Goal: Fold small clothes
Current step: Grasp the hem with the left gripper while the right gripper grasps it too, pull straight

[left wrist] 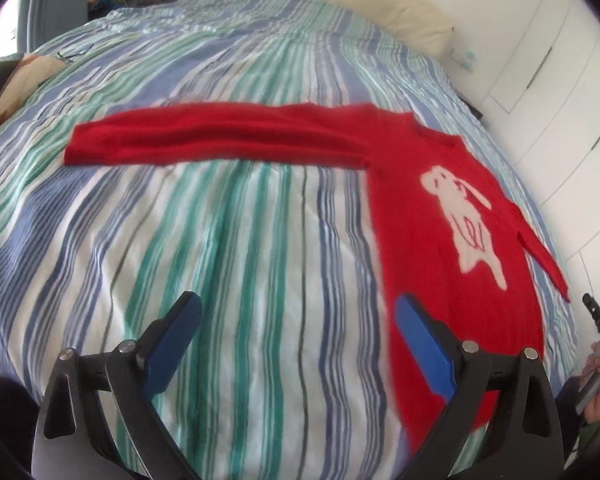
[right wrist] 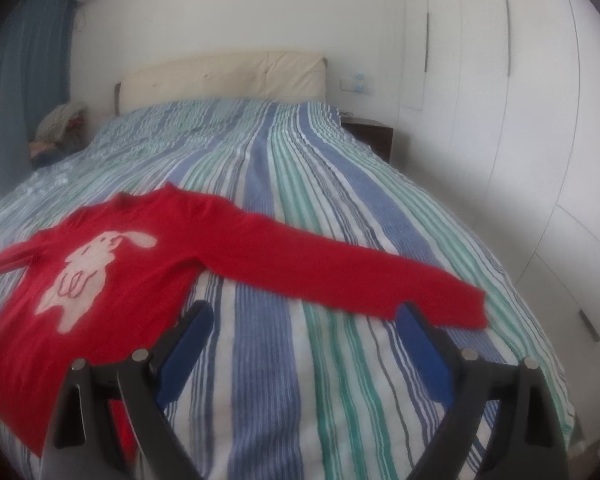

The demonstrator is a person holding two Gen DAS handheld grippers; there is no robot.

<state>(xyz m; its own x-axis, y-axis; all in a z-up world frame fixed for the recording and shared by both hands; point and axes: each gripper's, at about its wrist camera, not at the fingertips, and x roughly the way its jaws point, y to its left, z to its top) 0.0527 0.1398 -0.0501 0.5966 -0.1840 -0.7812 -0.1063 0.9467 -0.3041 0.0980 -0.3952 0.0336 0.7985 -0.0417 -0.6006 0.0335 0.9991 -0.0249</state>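
A small red sweater [left wrist: 432, 216] with a white rabbit on the front lies flat on the striped bed. Its left sleeve [left wrist: 204, 138] stretches straight out to the side. My left gripper [left wrist: 296, 310] is open and empty above the bed, near the sweater's lower left hem. In the right wrist view the sweater [right wrist: 112, 264] lies at the left and its other sleeve [right wrist: 340, 276] reaches right. My right gripper [right wrist: 304, 316] is open and empty, just short of that sleeve's cuff [right wrist: 460, 304].
The bed has a blue, green and white striped cover [right wrist: 300, 184] and a cream headboard [right wrist: 224, 76]. A dark nightstand [right wrist: 374, 134] and white wardrobe doors [right wrist: 520, 120] stand at the right. A pile of clothes [right wrist: 60, 124] sits at the far left.
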